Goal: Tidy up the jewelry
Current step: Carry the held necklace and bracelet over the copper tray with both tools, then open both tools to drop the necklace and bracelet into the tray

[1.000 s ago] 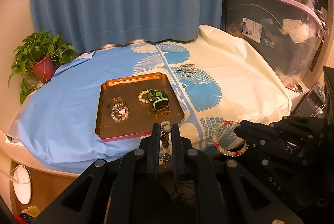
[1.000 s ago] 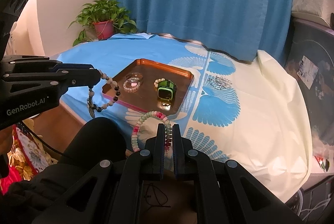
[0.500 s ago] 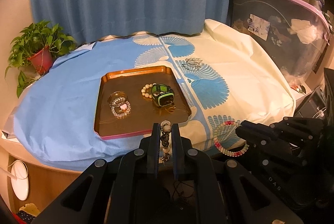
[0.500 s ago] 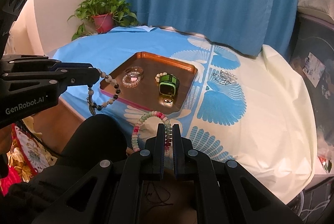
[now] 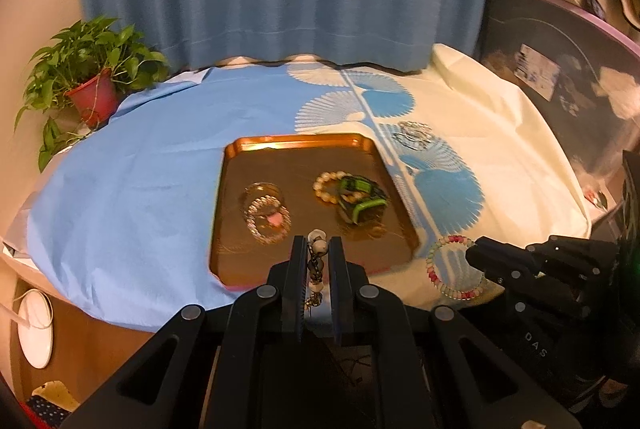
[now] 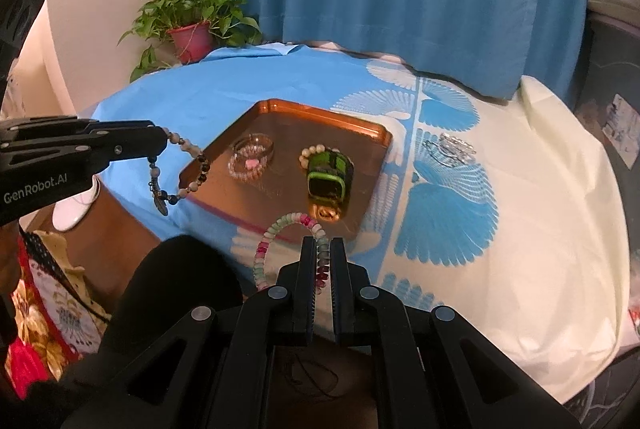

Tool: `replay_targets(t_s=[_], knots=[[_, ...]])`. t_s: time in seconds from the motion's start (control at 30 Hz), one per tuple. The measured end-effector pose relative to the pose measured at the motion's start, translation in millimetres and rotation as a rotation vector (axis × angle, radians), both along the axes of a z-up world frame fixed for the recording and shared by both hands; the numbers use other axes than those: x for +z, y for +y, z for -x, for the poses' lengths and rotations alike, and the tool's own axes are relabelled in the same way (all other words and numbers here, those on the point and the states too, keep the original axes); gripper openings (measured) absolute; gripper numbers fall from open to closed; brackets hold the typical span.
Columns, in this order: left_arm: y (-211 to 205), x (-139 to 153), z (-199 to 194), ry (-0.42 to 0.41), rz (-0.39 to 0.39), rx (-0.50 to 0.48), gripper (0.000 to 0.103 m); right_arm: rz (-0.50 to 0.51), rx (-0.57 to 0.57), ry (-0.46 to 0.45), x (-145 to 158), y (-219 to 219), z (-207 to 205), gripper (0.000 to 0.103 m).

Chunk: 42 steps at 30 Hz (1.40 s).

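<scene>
Left gripper (image 5: 317, 249) clamped on dark beaded bracelet (image 6: 186, 165), right gripper (image 6: 323, 249) clamped on pink-green bracelet (image 6: 280, 245); both off the near edge of copper tray (image 6: 280, 109). Tray holds green watch (image 6: 329, 177) and clear bracelets (image 6: 250, 159). Silver chain (image 6: 450, 149) at tray's 2 o'clock, potted plant (image 6: 192, 25) at 10.

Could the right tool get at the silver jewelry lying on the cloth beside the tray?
Probably not yet: the path to the silver jewelry looks open, but the right tool is shut on the pink-green bead bracelet.

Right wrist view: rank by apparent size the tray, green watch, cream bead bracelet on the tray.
1. tray, by far the largest.
2. green watch.
3. cream bead bracelet, smallest, though partly hidden behind the watch, so its full size is unsure.
</scene>
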<state>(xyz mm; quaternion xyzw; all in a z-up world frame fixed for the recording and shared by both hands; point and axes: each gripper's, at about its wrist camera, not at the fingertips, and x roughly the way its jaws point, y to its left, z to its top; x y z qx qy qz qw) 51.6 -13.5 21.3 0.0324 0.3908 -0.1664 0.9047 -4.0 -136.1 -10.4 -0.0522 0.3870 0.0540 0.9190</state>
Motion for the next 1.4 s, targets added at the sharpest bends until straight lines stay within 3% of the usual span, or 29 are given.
replay_targets(t_s=[0.57,0.97,1.0,1.07,1.1,1.13,1.17,1.23,1.4], knots=[[5.6,-29.1,-111.2,0.043,-0.002,0.031,0.008,-0.026,0.048,0.021,-30.0,31.3,-128.9,0.007],[-1.5,-59.5,-158.4,0.087,-0.012,0.030,0.010,-0.048,0.043,0.053,-58.5,29.6,-192.0,0.007],[-3.3,-61.1,-160.6,0.083,-0.022,0.025,0.014,-0.050,0.044,0.054,-60.1,29.5,-194.7,0.007],[-7.3,-62.4,-161.6,0.067,-0.058,0.026,0.037,-0.049,0.042,0.058,-63.2,29.5,-199.5,0.008],[-8.9,-62.3,-160.5,0.048,-0.083,0.035,0.068,-0.044,0.039,0.069,-65.2,29.3,-202.1,0.010],[-8.7,-61.8,-158.7,0.027,-0.097,0.045,0.091,-0.035,0.030,0.083,-67.4,29.0,-204.1,0.018],[-7.8,-60.7,-155.1,-0.003,-0.111,0.066,0.096,-0.025,0.012,0.095,-69.3,27.0,-205.3,0.025],[-5.2,-58.7,-146.5,-0.043,-0.128,0.093,0.096,-0.023,-0.022,0.101,-70.5,20.5,-201.4,0.068],[-3.8,-61.6,-121.3,-0.005,-0.186,0.113,0.096,-0.012,-0.042,0.091,-63.0,13.8,-171.3,0.073]])
